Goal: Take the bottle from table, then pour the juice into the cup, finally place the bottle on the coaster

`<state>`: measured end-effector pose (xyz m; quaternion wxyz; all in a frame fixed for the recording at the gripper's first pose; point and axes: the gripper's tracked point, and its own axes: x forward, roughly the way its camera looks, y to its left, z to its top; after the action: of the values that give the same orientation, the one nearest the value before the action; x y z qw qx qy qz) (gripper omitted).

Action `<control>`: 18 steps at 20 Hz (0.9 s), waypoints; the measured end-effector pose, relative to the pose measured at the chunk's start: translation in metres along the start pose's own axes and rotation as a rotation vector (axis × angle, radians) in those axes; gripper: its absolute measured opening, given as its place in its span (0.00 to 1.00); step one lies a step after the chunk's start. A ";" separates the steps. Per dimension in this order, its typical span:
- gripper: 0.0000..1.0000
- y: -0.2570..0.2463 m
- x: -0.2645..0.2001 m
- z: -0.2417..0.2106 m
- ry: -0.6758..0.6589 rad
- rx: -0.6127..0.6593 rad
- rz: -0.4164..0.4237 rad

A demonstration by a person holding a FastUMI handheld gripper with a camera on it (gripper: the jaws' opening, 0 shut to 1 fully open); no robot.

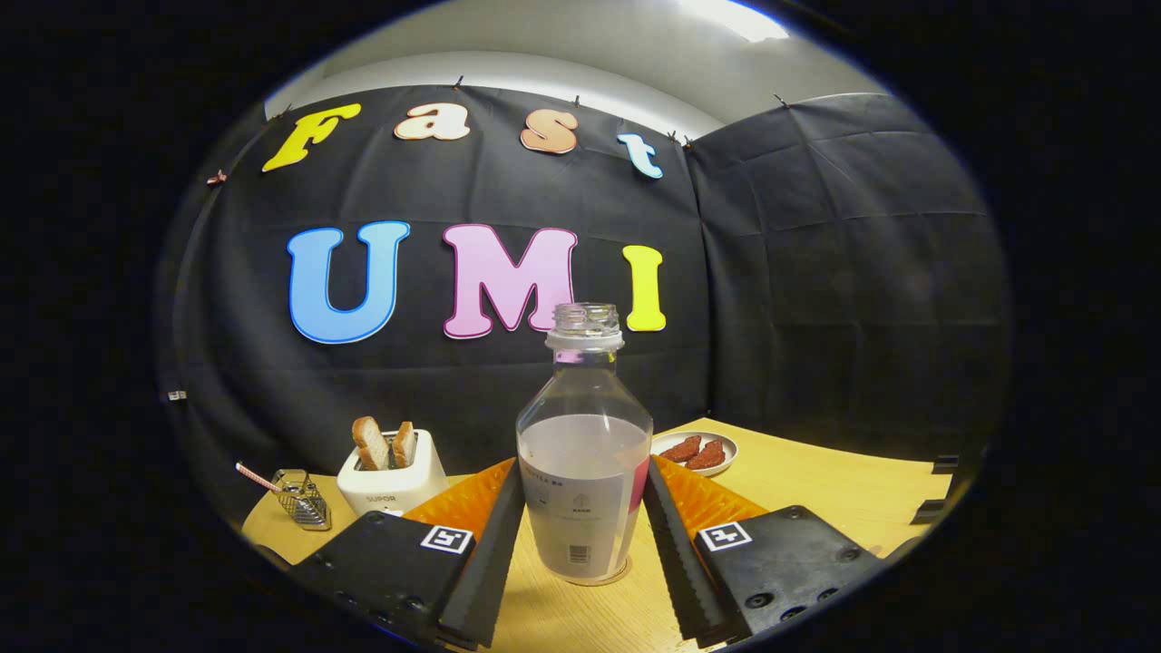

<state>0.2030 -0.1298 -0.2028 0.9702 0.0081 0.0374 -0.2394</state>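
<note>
Gripper view: my fingers [585, 535] stand either side of the bottle [584, 472], open about as wide as its body. Each inner face lies close against the bottle's side, but I cannot tell whether they press on it or merely flank it. The bottle stands upright on the surface [816, 490], uncapped and roughly half full of pale cloudy juice. Under its base a thin round rim shows; I judge this to be the coaster [619, 575], though too little of it shows to be sure. If so, the bottle is at its final resting place, and the fingers sit level with its labelled lower body because that is the widest, straightest part to grip or let go.

Beyond the left finger stands a white toaster [392, 479] with two slices of bread [381, 443] upright in its slots. Further left is a small wire basket [303, 501] with a striped straw [258, 477] leaning from it. Beyond the right finger, just behind the bottle, a small plate [723, 442] carries two reddish-brown pieces of food [696, 452]. All of these lie well apart from the fingers, so nothing blocks a straight pull back from the bottle. Its open mouth is the main risk: a knock to the neck could spill juice.
</note>
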 end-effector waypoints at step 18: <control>0.76 0.008 0.074 -0.111 0.077 -0.154 -0.068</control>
<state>0.2645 -0.1537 -0.3195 0.9571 -0.0589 0.0931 -0.2680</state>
